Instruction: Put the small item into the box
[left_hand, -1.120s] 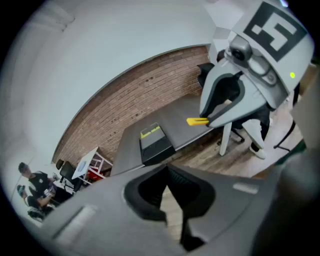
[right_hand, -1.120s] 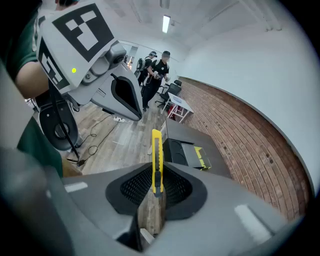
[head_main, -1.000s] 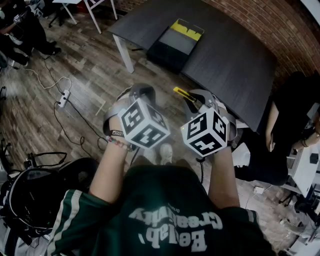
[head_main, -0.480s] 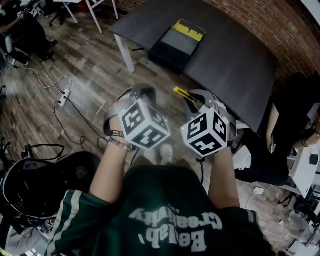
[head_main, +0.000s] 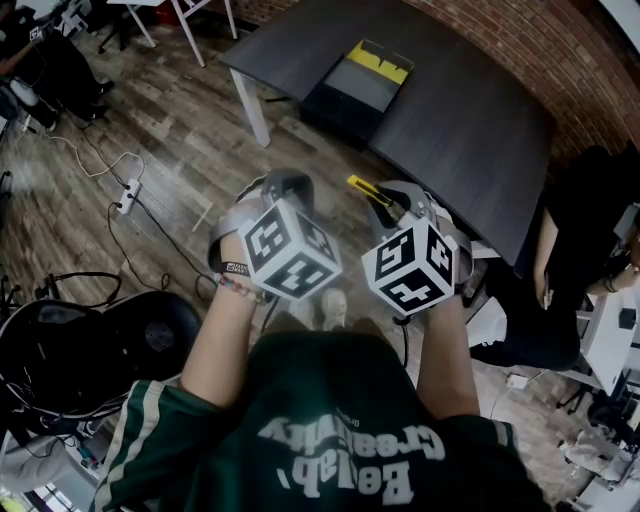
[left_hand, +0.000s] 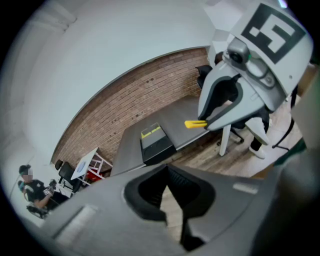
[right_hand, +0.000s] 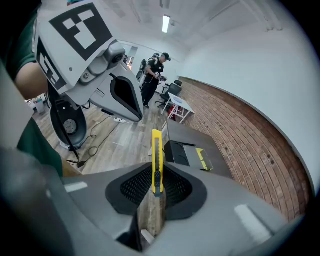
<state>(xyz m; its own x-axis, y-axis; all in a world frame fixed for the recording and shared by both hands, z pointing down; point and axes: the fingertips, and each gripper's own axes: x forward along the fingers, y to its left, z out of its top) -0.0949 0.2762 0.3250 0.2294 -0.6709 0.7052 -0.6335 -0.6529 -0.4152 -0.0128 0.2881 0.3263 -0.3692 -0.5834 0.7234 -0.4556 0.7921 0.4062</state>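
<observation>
My right gripper (head_main: 384, 198) (right_hand: 157, 186) is shut on a yellow utility knife (head_main: 361, 185) (right_hand: 157, 159), which sticks straight out from between the pads. In the left gripper view the same knife (left_hand: 196, 123) shows as a yellow tip held by the right gripper (left_hand: 235, 95). My left gripper (head_main: 276, 183) (left_hand: 168, 173) is beside it at the same height, its pads together with nothing between them. The box (head_main: 355, 82) (left_hand: 156, 142) (right_hand: 188, 153) is black with a yellow section. It lies open on the dark table (head_main: 470, 110), well ahead of both grippers, which hang over the wooden floor.
A power strip (head_main: 127, 196) and cables lie on the floor at the left. Dark gear (head_main: 90, 350) sits at the lower left. A person in black (head_main: 575, 250) sits by the table's right end. White table legs (head_main: 250, 105) stand at its near corner. Other people (right_hand: 156, 70) stand far off.
Both grippers and the knife stay where they were. Only the dark gear on the floor at the lower left has shifted in the head view.
</observation>
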